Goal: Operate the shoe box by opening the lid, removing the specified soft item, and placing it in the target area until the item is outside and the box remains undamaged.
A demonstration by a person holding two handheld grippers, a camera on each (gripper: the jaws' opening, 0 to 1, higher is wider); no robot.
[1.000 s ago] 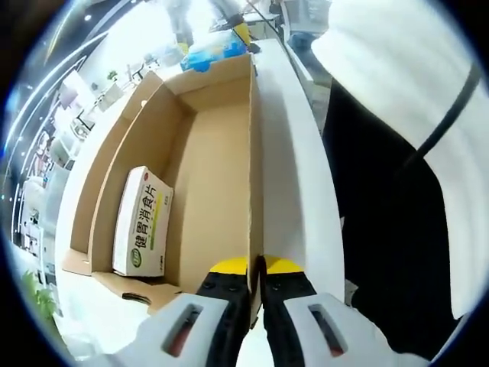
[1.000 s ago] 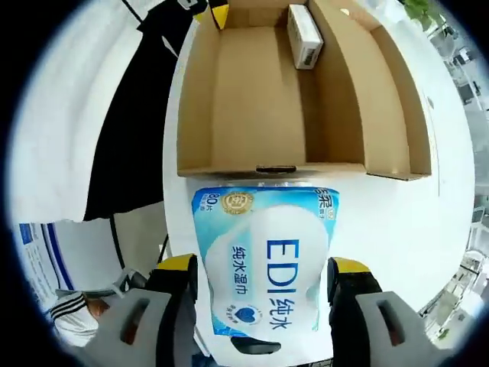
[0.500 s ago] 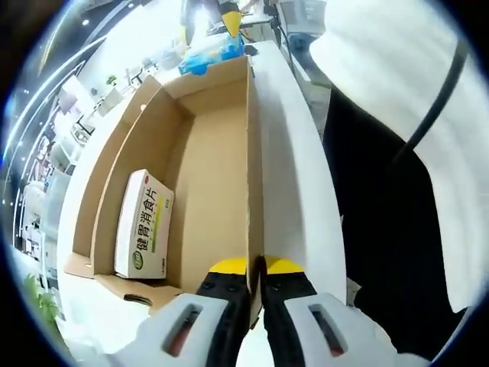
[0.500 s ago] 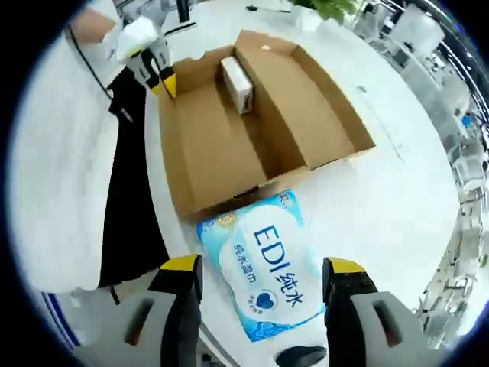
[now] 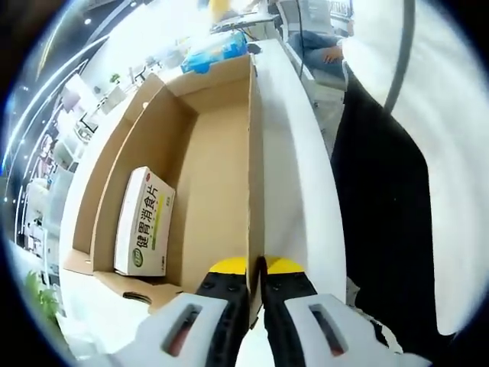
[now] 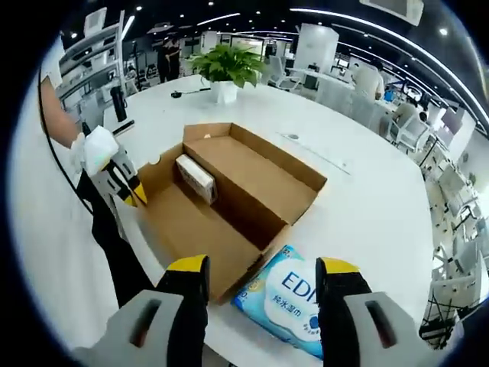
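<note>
The open cardboard shoe box (image 5: 206, 153) lies on a white table, its lid folded out flat beside it (image 6: 252, 172). My left gripper (image 5: 256, 267) is shut on the box's side wall; in the right gripper view it sits at the box's left corner (image 6: 114, 172), held by a hand. A blue-and-white wet-wipes pack (image 6: 290, 298) lies on the table just outside the box's near end, also seen at the far end in the left gripper view (image 5: 218, 53). My right gripper (image 6: 261, 271) hangs open above the pack, holding nothing.
A white medicine carton (image 5: 144, 222) lies inside the box (image 6: 196, 177). A potted plant (image 6: 229, 65) stands at the table's far side. The person's dark and white clothing (image 5: 397, 214) is close along the table edge (image 5: 294, 176). Office desks and seated people lie beyond.
My right gripper has risen and drawn back from the wipes pack, which stays on the table by the box. The left gripper keeps its hold on the box wall.
</note>
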